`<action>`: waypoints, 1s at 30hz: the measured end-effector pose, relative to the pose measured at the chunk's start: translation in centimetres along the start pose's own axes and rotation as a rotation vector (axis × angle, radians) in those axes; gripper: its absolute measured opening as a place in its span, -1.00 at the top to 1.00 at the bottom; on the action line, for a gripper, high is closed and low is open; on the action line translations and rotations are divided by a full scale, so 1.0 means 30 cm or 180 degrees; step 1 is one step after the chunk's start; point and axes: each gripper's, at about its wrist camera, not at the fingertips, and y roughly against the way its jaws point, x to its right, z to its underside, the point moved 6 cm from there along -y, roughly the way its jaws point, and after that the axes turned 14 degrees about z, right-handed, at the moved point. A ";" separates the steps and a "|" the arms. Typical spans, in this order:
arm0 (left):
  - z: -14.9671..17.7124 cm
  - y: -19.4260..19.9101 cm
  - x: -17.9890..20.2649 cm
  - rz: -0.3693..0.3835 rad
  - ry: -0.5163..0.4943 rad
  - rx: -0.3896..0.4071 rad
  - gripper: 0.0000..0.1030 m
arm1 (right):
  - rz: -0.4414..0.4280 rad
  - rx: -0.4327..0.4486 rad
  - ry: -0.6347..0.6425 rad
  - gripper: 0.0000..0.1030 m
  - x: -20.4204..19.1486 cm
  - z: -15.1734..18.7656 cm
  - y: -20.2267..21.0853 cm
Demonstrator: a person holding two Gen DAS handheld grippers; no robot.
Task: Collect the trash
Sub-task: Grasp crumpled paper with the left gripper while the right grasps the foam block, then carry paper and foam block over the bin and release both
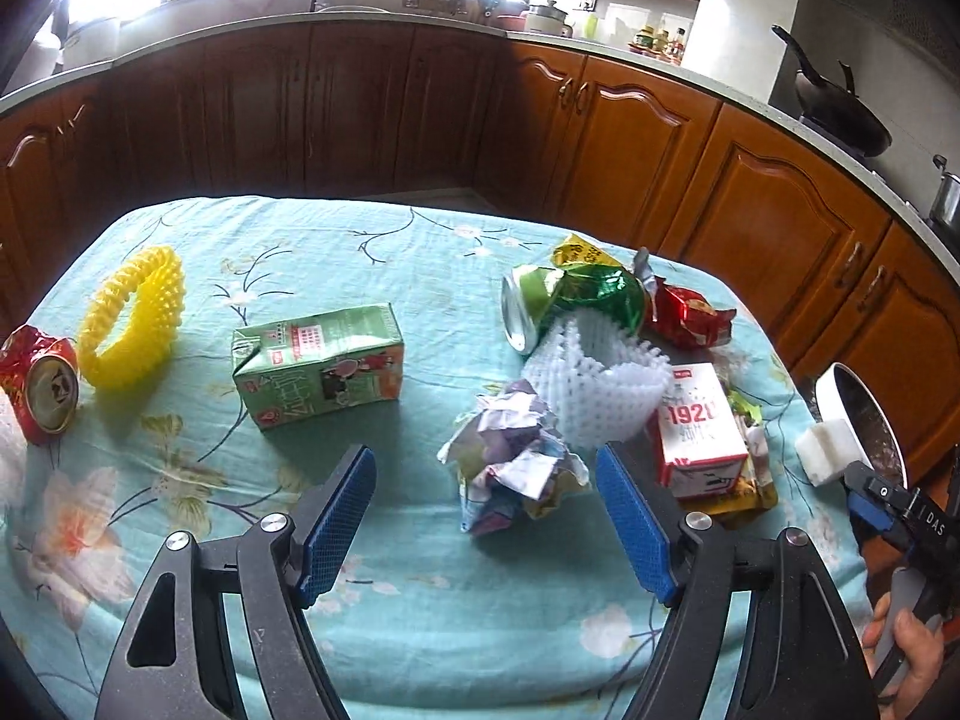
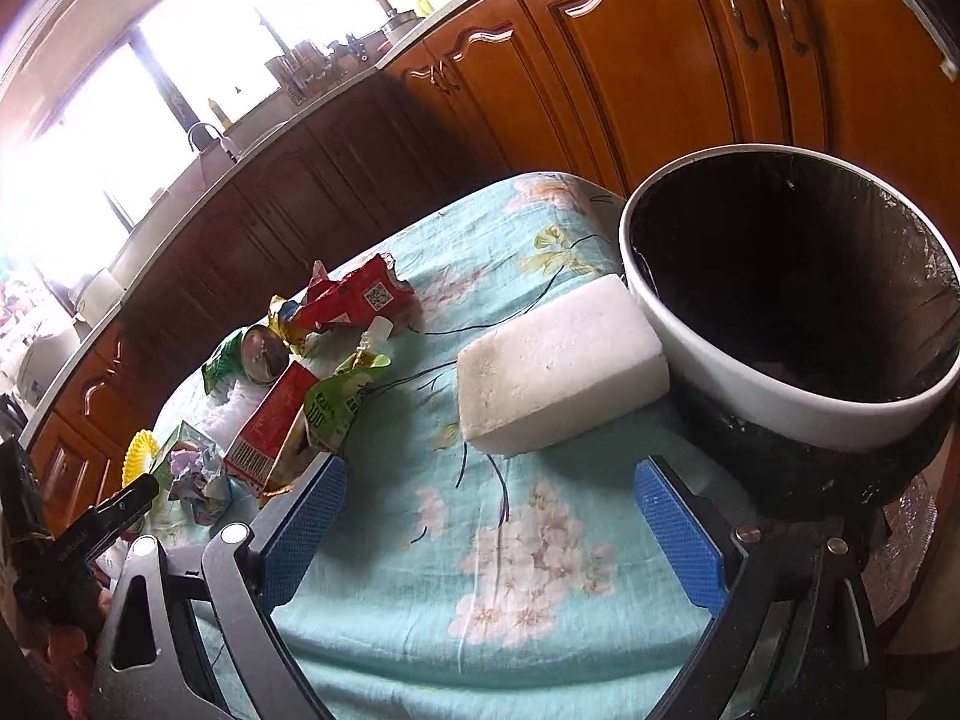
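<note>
My left gripper is open and empty above the table, with a crumpled paper wad just ahead between its fingers. Around it lie a green juice carton, a white foam net, a red-and-white carton, a crushed green can, a red wrapper, a yellow foam ring and a red can. My right gripper is open and empty. A white foam block lies just ahead of it, against the white trash bin with a black liner.
The table carries a teal floral cloth. Brown kitchen cabinets stand behind it, with a sink and counter items under bright windows. A wok sits on the stove at right. The right gripper and bin show at the right edge of the left wrist view.
</note>
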 end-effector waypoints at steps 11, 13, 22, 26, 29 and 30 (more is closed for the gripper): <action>-0.029 -0.166 -0.062 0.0066 0.0017 -0.0213 -0.52 | 0.0239 0.0025 0.0004 -0.84 -0.066 -0.124 -0.136; -0.034 -0.187 -0.064 0.0120 0.0024 -0.0228 -0.52 | 0.0277 -0.0002 0.0086 -0.57 -0.082 -0.123 -0.160; -0.027 -0.208 -0.041 0.0330 -0.0116 -0.0301 0.34 | 0.0209 0.0124 0.0198 -0.20 -0.092 -0.101 -0.108; -0.019 -0.175 -0.012 0.0370 -0.0213 -0.0284 0.44 | 0.0061 0.0189 0.0242 -0.19 -0.111 -0.084 -0.049; -0.019 -0.137 0.004 0.0416 -0.0204 -0.0243 0.45 | -0.0031 0.0247 0.0269 -0.19 -0.126 -0.070 0.008; -0.022 -0.117 0.014 0.0435 -0.0207 -0.0218 0.45 | -0.0052 0.0265 0.0274 -0.19 -0.126 -0.069 0.023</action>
